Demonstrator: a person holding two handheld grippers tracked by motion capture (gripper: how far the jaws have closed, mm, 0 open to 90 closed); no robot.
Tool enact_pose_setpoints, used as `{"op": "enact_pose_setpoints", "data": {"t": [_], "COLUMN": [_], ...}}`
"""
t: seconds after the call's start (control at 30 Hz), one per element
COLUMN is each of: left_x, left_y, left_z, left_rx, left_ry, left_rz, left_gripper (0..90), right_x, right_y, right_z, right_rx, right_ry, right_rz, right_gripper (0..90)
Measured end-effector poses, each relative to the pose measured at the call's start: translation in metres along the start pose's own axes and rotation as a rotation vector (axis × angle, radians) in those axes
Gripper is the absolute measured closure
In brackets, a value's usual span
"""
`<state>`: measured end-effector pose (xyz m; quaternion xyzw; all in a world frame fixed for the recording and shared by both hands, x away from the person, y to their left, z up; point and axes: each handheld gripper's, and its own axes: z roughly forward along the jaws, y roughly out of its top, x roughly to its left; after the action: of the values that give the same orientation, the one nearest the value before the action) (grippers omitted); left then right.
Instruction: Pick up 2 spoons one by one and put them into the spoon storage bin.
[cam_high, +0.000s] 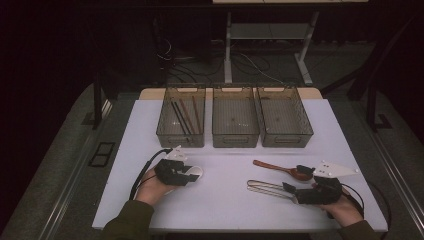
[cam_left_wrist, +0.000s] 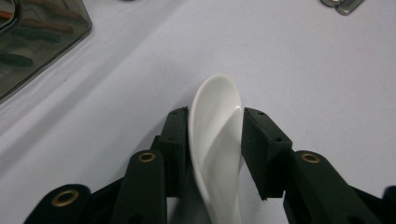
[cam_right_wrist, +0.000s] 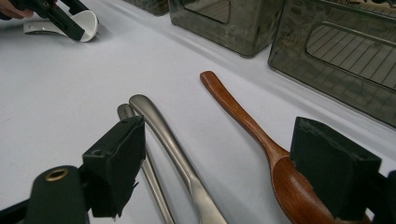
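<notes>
The white table (cam_high: 225, 200) carries everything here. At its far side, well beyond both pairs of fingers, three smoky transparent bins stand in a row: the left bin (cam_high: 181, 131) has some chopsticks (cam_high: 184, 116) lying in it, the middle bin (cam_high: 235, 131) and the right bin (cam_high: 285, 131) stand next to it.

Between the fingers of the right gripper (cam_high: 296, 181) and the bins nothing stands in the way, but two things lie directly at those fingers. A metal utensil (cam_right_wrist: 177, 154) with long steel handles runs past the inner side of one finger, and a wooden spoon (cam_right_wrist: 252, 135) lies with its bowl just beside the other finger, the handle pointing away toward the bins. The right gripper is wide apart, the pads (cam_right_wrist: 116, 158) pressing on nothing.

The left gripper (cam_high: 186, 175) is well apart from this, on the other side of the table. Its fingers (cam_left_wrist: 261, 149) are narrow and hold a white ceramic spoon (cam_left_wrist: 217, 140) between them: both pads lie against the sides of the spoon, and the rounded end of it sticks out past the fingertips. The spoon is low over the table, just in front of the person's left hand (cam_high: 152, 187). The corner of the left bin shows beyond the fingers, to one side.
</notes>
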<state>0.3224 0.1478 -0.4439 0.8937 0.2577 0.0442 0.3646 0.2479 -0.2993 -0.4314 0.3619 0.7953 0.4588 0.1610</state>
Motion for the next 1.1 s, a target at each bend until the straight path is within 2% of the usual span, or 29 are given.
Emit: {"op": "enact_pose_setpoints", "data": {"t": [0.03,0.07,0.17,0.37,0.4,0.73,0.83,0.97,1.1], "left_x": [0.001,0.001,0.001,0.0,-0.001,-0.001,-0.001,-0.002,-0.003], "left_y": [0.0,0.0,0.0,0.001,0.001,0.001,0.002,0.002,0.004], "left_z": [-0.001,0.0,-0.002,-0.005,-0.005,-0.006,-0.006,-0.006,-0.007], "left_rx": [0.001,-0.006,-0.003,-0.013,-0.019,-0.017,-0.015,-0.008,-0.022], "left_ry": [-0.001,-0.004,-0.003,0.002,0.0,-0.004,-0.001,-0.005,-0.006], "left_rz": [0.01,-0.005,-0.011,0.006,-0.006,-0.011,-0.001,0.003,0.002], "left_gripper": [65.8,68.1,71.1,79.0,80.4,81.5,81.6,81.8,81.8], "right_x": [0.0,0.0,0.0,0.0,0.0,0.002,0.003,0.005,0.007], "right_y": [0.0,0.0,0.0,0.0,0.0,0.0,0.0,0.001,0.001], "right_z": [0.0,0.0,0.0,0.0,0.0,0.002,0.003,0.006,0.01], "right_rx": [0.0,0.0,0.0,0.001,0.001,0.001,0.011,0.014,0.022], "right_ry": [0.0,0.0,0.0,0.002,0.002,0.012,0.028,0.018,0.02], "right_rz": [0.0,0.0,-0.001,0.0,0.0,-0.001,0.01,0.013,0.005], "right_gripper": [18.7,18.7,18.7,18.7,18.7,18.3,12.8,12.0,12.0]}}
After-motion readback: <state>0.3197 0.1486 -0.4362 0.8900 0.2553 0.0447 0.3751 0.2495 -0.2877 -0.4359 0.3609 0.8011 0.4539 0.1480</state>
